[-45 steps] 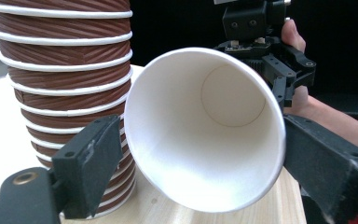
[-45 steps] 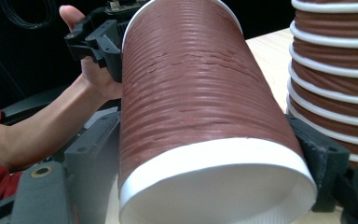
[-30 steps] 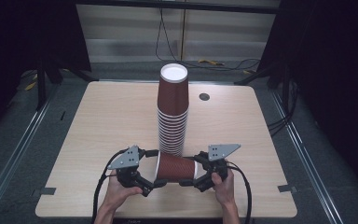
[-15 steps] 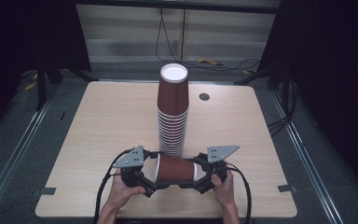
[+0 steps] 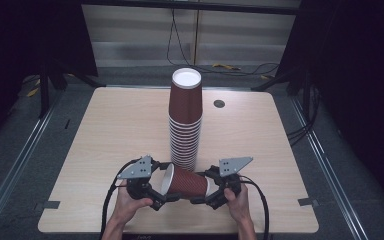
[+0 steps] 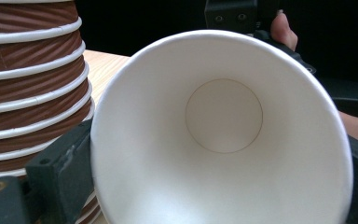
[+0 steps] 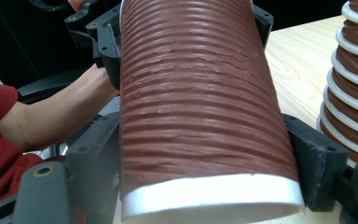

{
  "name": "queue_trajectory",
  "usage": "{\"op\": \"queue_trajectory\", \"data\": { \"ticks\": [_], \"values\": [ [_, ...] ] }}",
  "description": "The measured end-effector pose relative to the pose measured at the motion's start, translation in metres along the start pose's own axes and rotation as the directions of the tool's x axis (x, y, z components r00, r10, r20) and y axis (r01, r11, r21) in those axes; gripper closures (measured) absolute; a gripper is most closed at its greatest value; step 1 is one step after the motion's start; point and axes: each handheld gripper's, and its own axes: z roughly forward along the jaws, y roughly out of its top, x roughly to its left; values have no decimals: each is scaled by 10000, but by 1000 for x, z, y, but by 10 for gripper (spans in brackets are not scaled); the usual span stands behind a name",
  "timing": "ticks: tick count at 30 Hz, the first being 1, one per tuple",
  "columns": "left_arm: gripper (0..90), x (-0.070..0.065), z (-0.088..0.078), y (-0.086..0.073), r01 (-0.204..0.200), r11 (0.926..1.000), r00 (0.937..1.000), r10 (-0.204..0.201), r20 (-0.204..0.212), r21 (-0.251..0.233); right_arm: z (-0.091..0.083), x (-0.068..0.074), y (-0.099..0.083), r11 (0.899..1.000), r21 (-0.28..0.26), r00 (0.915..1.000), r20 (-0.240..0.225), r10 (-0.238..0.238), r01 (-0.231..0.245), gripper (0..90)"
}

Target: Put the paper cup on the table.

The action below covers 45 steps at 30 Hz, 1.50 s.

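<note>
Holding a single brown paper cup (image 5: 186,181) sideways near the bench's (image 5: 105,130) front edge, the left gripper (image 5: 156,194) is closing its fingers around the rim end while the right gripper (image 5: 206,194) is pinching the base, apparently steadying it; behind it, the nested cup stack (image 5: 185,120) is standing mid-bench.

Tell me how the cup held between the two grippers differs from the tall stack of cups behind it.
The single cup lies on its side, above the table; the cup stack stands on it, base up. The single cup shows its white inside, mouth toward the left hand-held gripper; the stack shows a white base on top. One cup against many nested. Both are brown ribbed paper with white rims.
</note>
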Motion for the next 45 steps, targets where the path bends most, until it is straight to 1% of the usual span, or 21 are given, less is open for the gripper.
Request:
{"op": "queue_trajectory", "data": {
  "ticks": [6,7,15,18,23,26,27,29,31,32,33,34,37,38,39,40,41,42,43,44,45],
  "values": [
    [55,0,-3,2,-12,10000,10000,12,-80,53,-1,1,-1,10000,-49,9994,328,-69,71,166],
    [55,0,-4,2,-50,9999,9994,53,-333,107,-1,1,-1,10000,-49,9994,328,-69,71,166],
    [55,5,-10,2,25,9990,9976,6,-696,446,-9,1,-7,9996,-289,9946,1042,5,25,134],
    [55,8,-12,1,78,9975,9959,-14,-903,706,-14,3,-10,9988,-467,9835,1809,-29,116,158],
    [55,9,-17,0,90,9969,9946,-8,-1038,783,-19,5,-12,9975,-677,9682,2500,-27,202,150],
    [54,9,-23,0,154,9963,9921,-48,-1256,840,-24,7,-18,9967,-784,9477,3191,51,211,136],
    [54,9,-23,0,154,9963,9921,-48,-1256,840,-24,7,-18,9967,-784,9477,3191,51,211,136],
    [54,10,-27,-2,173,9952,9906,-39,-1368,965,-28,10,-22,9958,-877,9264,3765,91,258,133],
    [53,11,-31,-2,233,9947,9887,-80,-1500,1001,-29,11,-23,9952,-947,9193,3933,150,243,130],
    [53,12,-36,-3,285,9954,9877,-139,-1557,920,-30,12,-25,9940,-1052,8954,4448,197,304,129],
    [53,12,-36,-3,285,9954,9877,-139,-1557,920,-30,12,-25,9940,-1052,8954,4448,197,304,129],
    [53,12,-38,-2,288,9953,9869,-136,-1608,924,-30,15,-26,9960,-814,8541,5200,119,358,129],
    [53,10,-46,0,372,9965,9833,-231,-1808,748,-31,17,-28,9944,-888,8459,5334,-4,565,128],
    [53,9,-51,1,328,9968,9821,-187,-1876,727,-33,18,-31,9941,-950,8307,5567,100,517,128],
    [53,9,-51,1,328,9968,9821,-187,-1876,727,-33,18,-31,9941,-950,8307,5567,100,517,128],
    [53,9,-53,2,308,9963,9813,-149,-1920,799,-35,20,-34,9927,-1118,8160,5774,279,452,127],
    [53,9,-55,2,297,9952,9789,-102,-2039,928,-35,20,-34,9927,-1118,8160,5774,279,452,127],
    [52,9,-57,3,284,9945,9775,-65,-2106,1010,-38,20,-35,9924,-1190,7955,6041,472,314,127],
    [52,10,-59,2,339,9937,9755,-97,-2198,1066,-38,20,-35,9924,-1190,7955,6041,472,314,127],
    [52,12,-62,2,362,9911,9706,-44,-2406,1277,-40,19,-36,9901,-1342,7726,6326,540,406,128],
    [52,12,-62,2,362,9911,9706,-44,-2406,1277,-40,19,-36,9901,-1342,7726,6326,540,406,128]
  ]
}}
